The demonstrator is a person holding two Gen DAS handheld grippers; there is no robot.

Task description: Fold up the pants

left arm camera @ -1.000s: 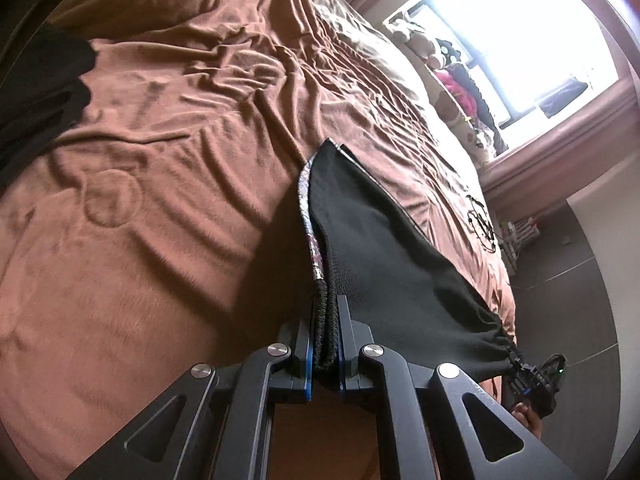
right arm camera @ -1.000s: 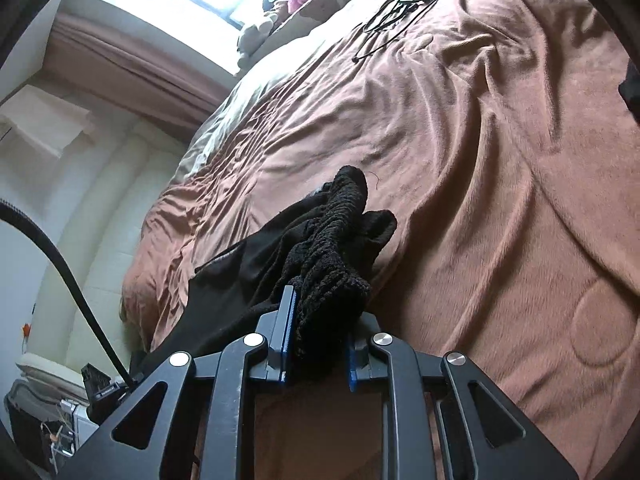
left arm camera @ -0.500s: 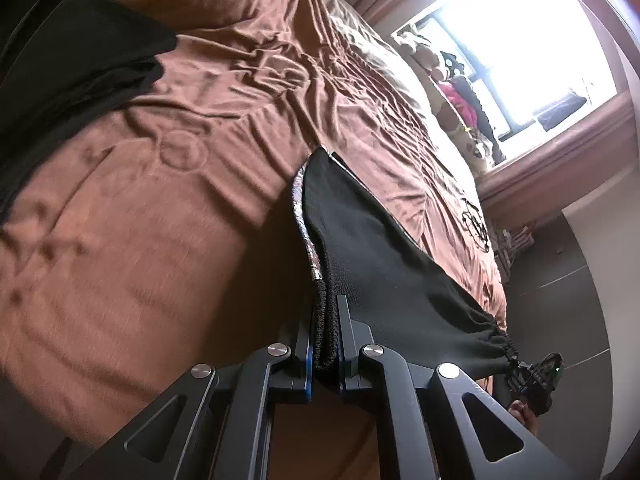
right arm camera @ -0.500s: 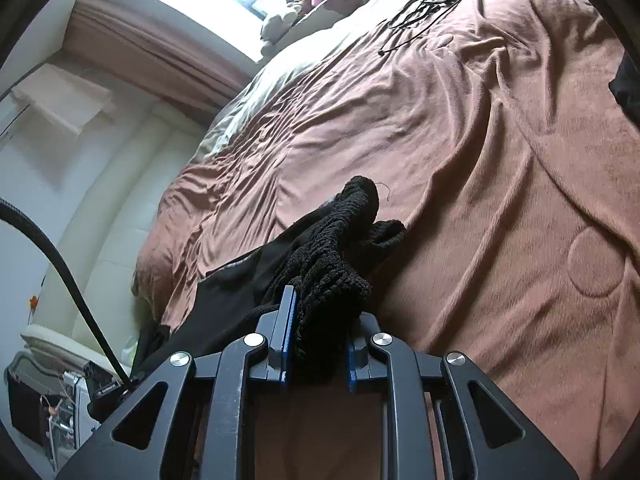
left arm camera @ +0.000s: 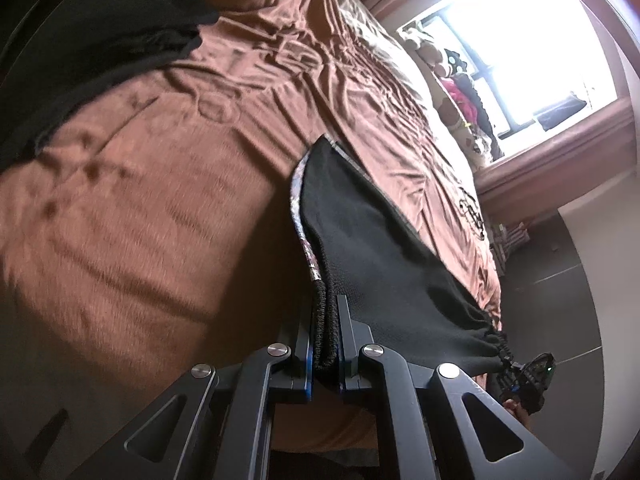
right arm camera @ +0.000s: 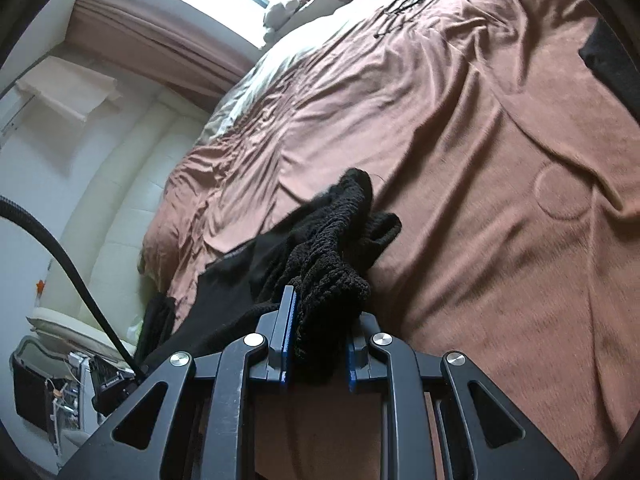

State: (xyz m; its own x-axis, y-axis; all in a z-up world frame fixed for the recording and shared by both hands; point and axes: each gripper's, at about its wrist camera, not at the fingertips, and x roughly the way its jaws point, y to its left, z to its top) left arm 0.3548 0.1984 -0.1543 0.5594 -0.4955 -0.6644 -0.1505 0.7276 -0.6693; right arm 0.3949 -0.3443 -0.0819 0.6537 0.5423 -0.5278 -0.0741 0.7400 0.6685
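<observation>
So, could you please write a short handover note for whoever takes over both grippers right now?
Left gripper: shut on the ribbed edge of the black fabric pants.
Right gripper: shut on a bunched knit part of the same pants.
Pants are stretched between both grippers above the brown bedspread; another dark garment lies farther back on the bed.
Done: both ends gripped and lifted.
Left: lay the pants flat, fold them, release.
</observation>
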